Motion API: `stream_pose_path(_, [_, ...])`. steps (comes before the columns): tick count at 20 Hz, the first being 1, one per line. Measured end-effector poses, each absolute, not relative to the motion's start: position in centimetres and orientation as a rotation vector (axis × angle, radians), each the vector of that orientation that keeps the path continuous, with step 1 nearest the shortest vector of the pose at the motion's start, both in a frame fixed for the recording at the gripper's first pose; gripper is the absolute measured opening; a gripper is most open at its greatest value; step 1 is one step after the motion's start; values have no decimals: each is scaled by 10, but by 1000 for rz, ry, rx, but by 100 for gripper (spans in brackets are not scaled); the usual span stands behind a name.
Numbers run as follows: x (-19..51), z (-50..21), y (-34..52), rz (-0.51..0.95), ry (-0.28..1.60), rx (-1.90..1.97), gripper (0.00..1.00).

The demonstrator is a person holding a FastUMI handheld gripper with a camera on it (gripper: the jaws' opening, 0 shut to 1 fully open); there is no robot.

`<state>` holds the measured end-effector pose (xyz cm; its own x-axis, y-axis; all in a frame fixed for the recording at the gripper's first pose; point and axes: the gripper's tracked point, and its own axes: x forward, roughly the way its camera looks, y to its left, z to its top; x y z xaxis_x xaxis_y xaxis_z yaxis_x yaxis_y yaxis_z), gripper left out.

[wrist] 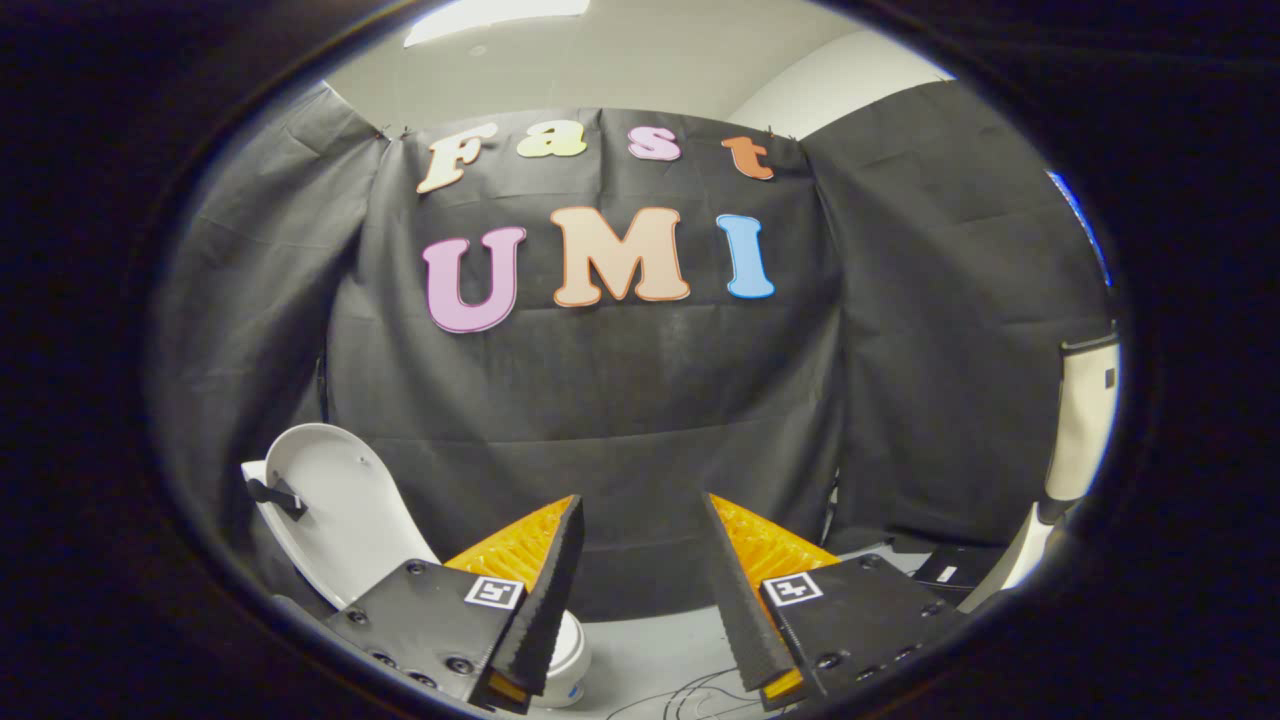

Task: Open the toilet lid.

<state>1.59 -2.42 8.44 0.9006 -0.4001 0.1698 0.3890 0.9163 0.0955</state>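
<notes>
A white toilet lid (335,515) stands raised, almost upright, to the left of my left finger (545,590), with a small black piece on its left edge. Below the left finger a white rounded part of the toilet (570,660) peeks out. My gripper (640,600) is open with a wide gap and nothing between its orange and black fingers. The lid is apart from the fingers, behind and to the left of them.
The black cloth wall (640,400) hangs close ahead. A white upright object (1085,420) with a black base stands at the far right. Thin cables (690,695) lie on the pale floor between the fingers.
</notes>
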Motion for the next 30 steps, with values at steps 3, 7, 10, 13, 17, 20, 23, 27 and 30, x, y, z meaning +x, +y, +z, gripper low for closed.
stream_pose_path(3, [13, 88, -14, -304, -236, 63, 71])
stream_pose_path(7, [10, 84, -22, -258, -246, 21, 71])
stream_pose_path(10, [6, 80, -24, -238, -226, 18, 71])
stream_pose_path(13, [3, 78, -22, -197, -223, 9, 71])
stream_pose_path(17, [1, 72, -24, -160, -208, 24, 71])
stream_pose_path(20, [-7, 71, -22, -142, -211, 26, 74])
stream_pose_path(23, [-10, 73, -29, -172, -223, 14, 74])
stream_pose_path(27, [-8, 61, -38, -216, -168, 12, 74])
stream_pose_path(30, [-7, 47, -31, -194, -108, 6, 74])
